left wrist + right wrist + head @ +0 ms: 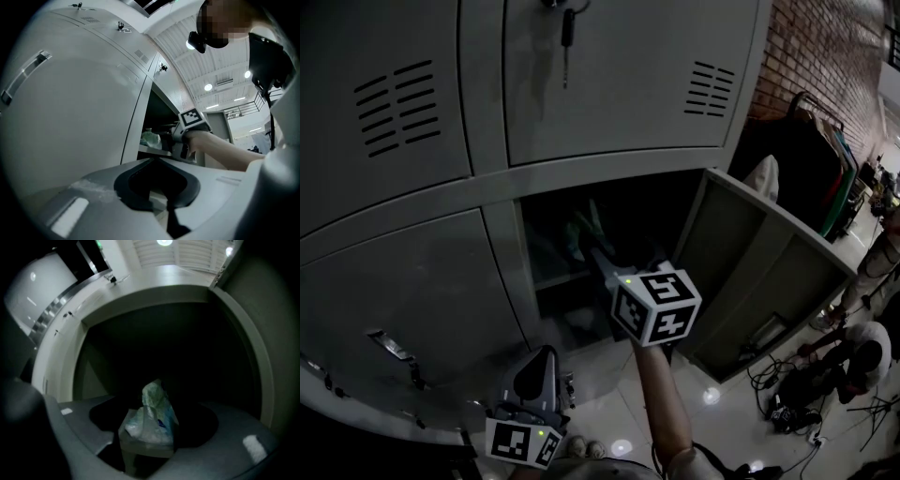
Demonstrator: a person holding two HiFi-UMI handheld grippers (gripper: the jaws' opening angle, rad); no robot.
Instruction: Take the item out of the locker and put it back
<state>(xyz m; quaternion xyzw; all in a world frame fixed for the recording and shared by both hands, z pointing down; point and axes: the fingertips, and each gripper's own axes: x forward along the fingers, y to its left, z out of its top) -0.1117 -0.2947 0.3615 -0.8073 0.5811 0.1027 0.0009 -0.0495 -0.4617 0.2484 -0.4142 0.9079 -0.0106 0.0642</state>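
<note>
Right gripper open around a bag inside the locker.

The right gripper [603, 265] reaches into the open lower compartment of the locker [511, 248]. Its jaws stand apart with a crumpled white, green and blue bag [152, 416] between them, and the bag rests on the edge of a shelf [140, 448]. I cannot tell whether the pads touch it. The compartment's door [750, 272] hangs open to the right. The left gripper [546, 356] sits low by the closed lockers, its jaws together and empty, above the tiled floor [609, 384].
</note>
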